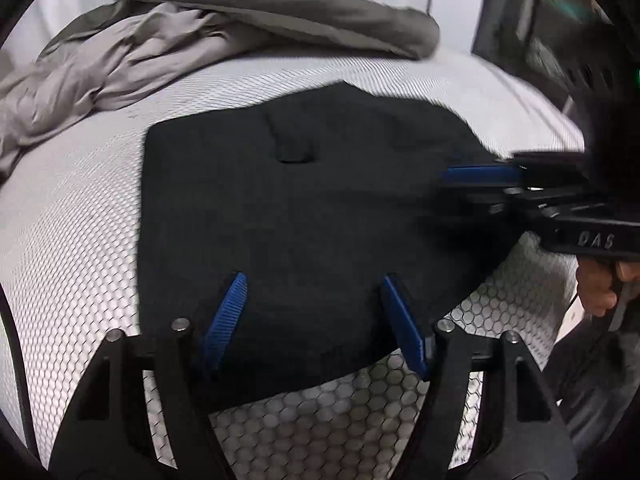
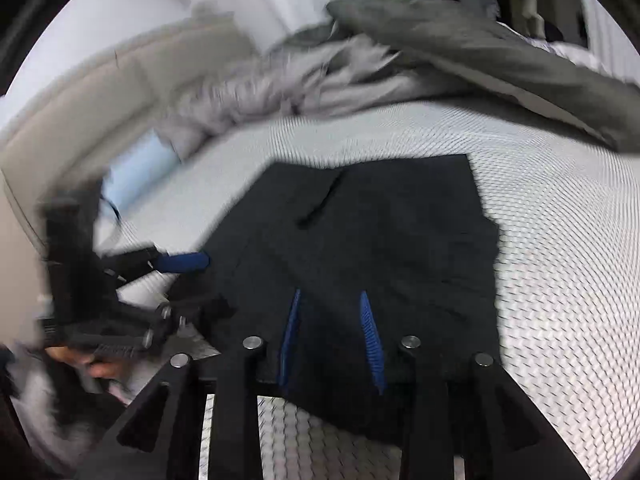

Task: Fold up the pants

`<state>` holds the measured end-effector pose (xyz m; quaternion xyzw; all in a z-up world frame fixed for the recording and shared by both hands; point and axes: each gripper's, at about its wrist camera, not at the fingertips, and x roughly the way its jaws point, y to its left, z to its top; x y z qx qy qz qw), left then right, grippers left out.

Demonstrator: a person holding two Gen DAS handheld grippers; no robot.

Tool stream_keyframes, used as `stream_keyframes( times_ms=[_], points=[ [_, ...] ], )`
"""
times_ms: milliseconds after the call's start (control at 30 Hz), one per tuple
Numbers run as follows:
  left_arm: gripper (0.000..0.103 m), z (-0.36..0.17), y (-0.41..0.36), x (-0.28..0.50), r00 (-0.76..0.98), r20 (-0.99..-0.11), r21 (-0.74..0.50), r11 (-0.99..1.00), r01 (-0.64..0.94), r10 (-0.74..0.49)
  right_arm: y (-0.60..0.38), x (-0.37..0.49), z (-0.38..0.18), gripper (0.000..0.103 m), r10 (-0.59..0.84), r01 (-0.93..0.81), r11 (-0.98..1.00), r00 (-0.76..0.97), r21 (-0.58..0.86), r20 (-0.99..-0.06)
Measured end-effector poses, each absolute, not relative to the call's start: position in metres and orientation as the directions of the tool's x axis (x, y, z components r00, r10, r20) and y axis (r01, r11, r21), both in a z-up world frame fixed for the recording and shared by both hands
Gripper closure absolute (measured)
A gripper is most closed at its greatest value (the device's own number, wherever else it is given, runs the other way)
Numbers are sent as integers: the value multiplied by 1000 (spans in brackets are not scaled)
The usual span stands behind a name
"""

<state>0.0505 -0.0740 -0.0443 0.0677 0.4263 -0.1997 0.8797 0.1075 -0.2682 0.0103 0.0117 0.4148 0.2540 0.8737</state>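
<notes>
Black pants (image 1: 304, 200) lie folded flat on a white honeycomb-patterned mattress (image 1: 80, 240), with a belt loop or pocket slit showing on top. My left gripper (image 1: 314, 280) hovers over their near edge, open wide, with nothing between its blue pads. The right gripper (image 1: 460, 188) reaches in from the right over the pants' right edge. In the right wrist view the pants (image 2: 380, 240) fill the middle. There my right gripper (image 2: 329, 296) stands over their near edge with a narrow gap between its pads, and the cloth lies flat below it. One of the left gripper's blue pads (image 2: 184, 262) shows at the left.
A crumpled grey duvet (image 1: 200, 40) and a darker grey cover (image 2: 480, 52) heap at the far side of the bed. A beige headboard (image 2: 80, 112) and a light blue item (image 2: 136, 176) are at the left. A person's hand (image 1: 596, 284) holds the right gripper's handle.
</notes>
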Motion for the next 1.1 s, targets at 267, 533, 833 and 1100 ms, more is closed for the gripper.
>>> stream_keyframes(
  times_ms=[267, 533, 833, 1100],
  points=[
    [28, -57, -73, 39, 518, -796, -54, 889, 454, -313, -229, 110, -28, 51, 377, -555, 825, 407, 102, -832],
    [28, -50, -45, 22, 530, -802, 4, 884, 467, -276, -308, 83, -13, 63, 340, -482, 873, 493, 74, -801],
    [27, -11, -29, 44, 605, -695, -176, 907, 382, -389, -270, 81, 22, 47, 410, -493, 866, 600, 87, -687],
    [27, -51, -41, 74, 549, -795, -68, 937, 344, -259, -227, 126, -30, 46, 348, -484, 870, 474, 91, -809]
  ],
)
